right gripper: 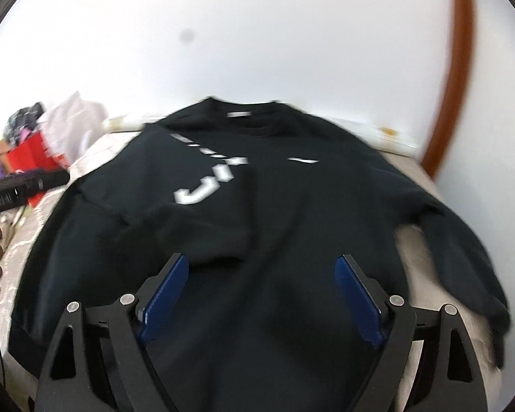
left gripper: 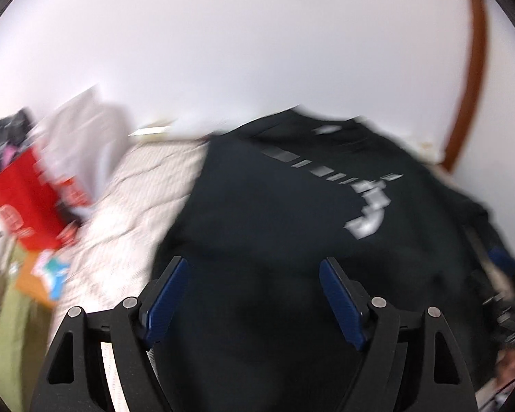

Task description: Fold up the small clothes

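Blue-padded fingers of the right claw (right gripper: 261, 295) stand wide apart over the hem of a black long-sleeved sweatshirt with white lettering (right gripper: 257, 206), nothing between them. That garment lies face up on a pale patterned bed (left gripper: 127, 213). One sleeve already lies folded across the chest; the opposite sleeve (right gripper: 463, 250) is spread out to the side. The left claw (left gripper: 254, 298) likewise gapes empty above the dark cloth. Judging by this, folding has barely begun: the second sleeve and the body folds remain.
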Demonstrator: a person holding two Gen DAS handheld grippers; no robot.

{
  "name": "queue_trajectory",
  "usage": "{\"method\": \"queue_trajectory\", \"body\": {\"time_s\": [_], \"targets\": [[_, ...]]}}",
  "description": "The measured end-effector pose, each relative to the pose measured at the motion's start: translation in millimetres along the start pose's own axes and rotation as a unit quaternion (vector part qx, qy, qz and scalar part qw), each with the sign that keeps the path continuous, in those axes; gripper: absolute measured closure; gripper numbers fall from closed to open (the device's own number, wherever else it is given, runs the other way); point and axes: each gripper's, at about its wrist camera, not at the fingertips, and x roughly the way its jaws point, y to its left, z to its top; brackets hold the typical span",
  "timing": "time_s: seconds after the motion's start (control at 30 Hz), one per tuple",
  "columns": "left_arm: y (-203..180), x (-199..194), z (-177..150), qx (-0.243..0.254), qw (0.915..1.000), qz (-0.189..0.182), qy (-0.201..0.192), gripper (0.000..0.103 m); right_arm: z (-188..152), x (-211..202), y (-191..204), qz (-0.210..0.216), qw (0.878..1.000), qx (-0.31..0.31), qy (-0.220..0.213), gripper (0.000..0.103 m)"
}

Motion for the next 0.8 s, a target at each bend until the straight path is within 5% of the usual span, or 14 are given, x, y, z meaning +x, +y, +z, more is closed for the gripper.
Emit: {"method": "queue_trajectory", "body": {"time_s": [0.3,0.53,0.57,0.6,0.63,0.8], "targets": [[55,32,-57,-0.001,0.9962,0.052,0.069,0.026,4,59,104,0.082,0.991,-0.094,0.042,0.016],[49,39,-59,0.01,0.9963,0.052,0.068,0.026,-7,109,130,0.014,0.987,-0.139,0.079,0.021],[48,41,-58,0.008,0.996,0.052,0.071,0.026,-6,110,127,0.022,0.988,-0.128,0.077,0.032],[48,42,-59,0.006,0.9959,0.052,0.073,0.026,-3,111,124,0.029,0.99,-0.119,0.075,0.061],[49,43,-60,0.005,0.9961,0.051,0.071,0.025,0,110,120,0.02,0.99,-0.119,0.076,0.077],[50,41,-63,-0.004,0.9967,0.052,0.062,0.023,27,89,77,0.032,0.996,-0.078,0.039,0.085]]}}
